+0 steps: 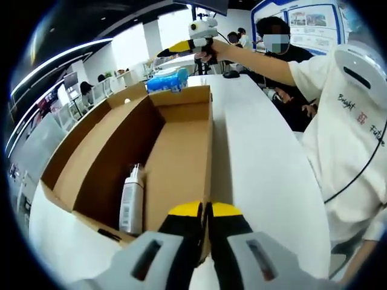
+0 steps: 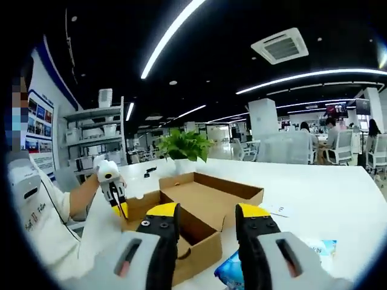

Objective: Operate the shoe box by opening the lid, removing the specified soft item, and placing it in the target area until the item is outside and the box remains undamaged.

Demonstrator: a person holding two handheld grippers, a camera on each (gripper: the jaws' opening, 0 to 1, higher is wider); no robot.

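The left gripper (image 1: pixel 204 211) has its yellow-tipped fingers pressed together on the near wall of the open shoe box (image 1: pixel 181 145), apparently pinching the cardboard edge, though the contact itself is hidden under the tips. The right gripper (image 2: pixel 207 217) is held up away from the box with its fingers spread apart and nothing between them. Inside the box a white bottle (image 1: pixel 132 202) lies against the near corner, hard and smooth, not the soft thing. The likely soft item is the blue plastic pack (image 1: pixel 167 80) lying on the white table (image 1: pixel 260 157) just past the far end of the box; it shows again in the right gripper view, below the right-hand finger. It looks light, squashy and slick-skinned, so a grip across its middle or a crimped end should hold best. The box is thin brown corrugated card, stiff but easily creased at the flaps, with the lid (image 2: pixel 211 193) laid open flat.
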